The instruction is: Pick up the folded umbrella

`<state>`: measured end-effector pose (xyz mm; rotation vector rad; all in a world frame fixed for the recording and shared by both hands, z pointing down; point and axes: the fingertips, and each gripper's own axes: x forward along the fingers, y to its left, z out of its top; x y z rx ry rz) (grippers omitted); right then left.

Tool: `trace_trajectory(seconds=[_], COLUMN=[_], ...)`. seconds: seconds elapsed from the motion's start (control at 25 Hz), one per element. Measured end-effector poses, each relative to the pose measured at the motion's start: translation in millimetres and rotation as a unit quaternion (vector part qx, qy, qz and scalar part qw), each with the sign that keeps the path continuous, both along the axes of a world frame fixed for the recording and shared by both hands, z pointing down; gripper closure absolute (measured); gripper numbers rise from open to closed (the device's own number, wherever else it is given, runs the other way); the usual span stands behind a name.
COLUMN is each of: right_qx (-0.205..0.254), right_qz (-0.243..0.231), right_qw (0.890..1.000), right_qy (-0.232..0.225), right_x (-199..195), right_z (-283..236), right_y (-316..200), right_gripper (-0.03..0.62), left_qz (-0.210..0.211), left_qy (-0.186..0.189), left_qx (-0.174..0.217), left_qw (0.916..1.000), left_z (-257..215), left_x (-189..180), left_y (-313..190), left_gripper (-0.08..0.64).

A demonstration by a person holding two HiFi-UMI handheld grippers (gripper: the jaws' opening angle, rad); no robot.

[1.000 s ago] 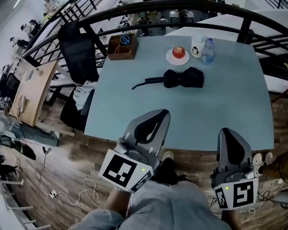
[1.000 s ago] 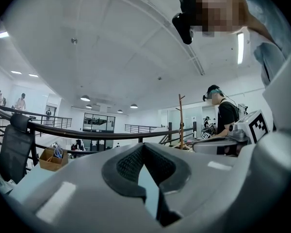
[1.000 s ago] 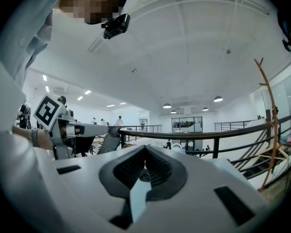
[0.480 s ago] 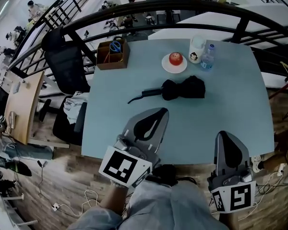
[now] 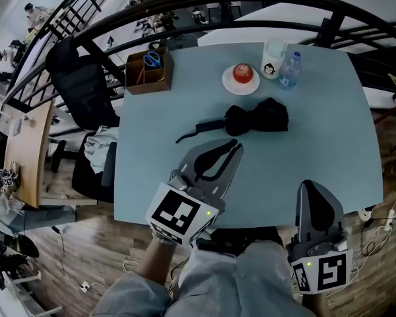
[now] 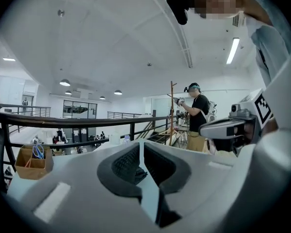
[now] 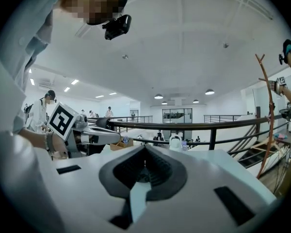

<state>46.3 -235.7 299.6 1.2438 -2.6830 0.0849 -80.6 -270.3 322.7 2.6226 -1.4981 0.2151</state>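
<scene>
- We see the folded umbrella (image 5: 257,117), black, lying near the middle of the pale blue table (image 5: 317,150). Its slim handle end trails toward the left of the head view.
- Our left gripper (image 5: 235,144) hangs over the table with its tips just short of the umbrella's near side. Its jaws are clenched tip to tip with nothing between them, as the left gripper view shows.
- Our right gripper (image 5: 310,185) sits at the table's near edge, well apart from the umbrella. In the right gripper view its jaws also meet at the tips, holding nothing.
- Beyond the umbrella stand a red apple (image 5: 243,73) on a white plate (image 5: 230,84), a white cup (image 5: 272,59) and a water bottle (image 5: 290,70) just beside it.
- At the table's far left corner we find a wooden box (image 5: 145,84) with blue-handled scissors (image 5: 152,59) inside.
- A black office chair (image 5: 79,84) stands off the table's left side.
</scene>
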Motion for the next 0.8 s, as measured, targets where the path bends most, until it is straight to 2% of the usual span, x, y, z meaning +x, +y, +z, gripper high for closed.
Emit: trace_trajectory(seconds=[0.12, 0.24, 0.32, 0.48, 0.8], right_qx=[-0.005, -0.013, -0.017, -0.02, -0.037], right_qz=[0.002, 0.0, -0.005, -0.015, -0.04], right_qw=[1.0, 1.0, 1.0, 1.0, 0.998], right_qy=[0.0, 0.002, 0.003, 0.004, 0.019], right_x=[-2, -2, -3, -5, -6], right_z=[4, 8, 11, 12, 33], right_y=[-6, -16, -24, -42, -71], right_gripper=[0.592, 0.592, 0.592, 0.592, 0.592], left_qz=[0.004, 0.023, 0.035, 0.04, 0.077], left_qy=[-0.017, -0.044, -0.066, -0.101, -0.179], left_qx=[-0.023, -0.019, -0.019, -0.043, -0.096], left_qw=[0.9996, 0.9986, 0.997, 0.9932, 0.9762], left_z=[10, 18, 26, 44, 99], left_x=[1, 2, 4, 5, 12], left_y=[-8, -22, -31, -52, -91], left_gripper=[0.552, 0.546, 0.51, 0.437, 0.352])
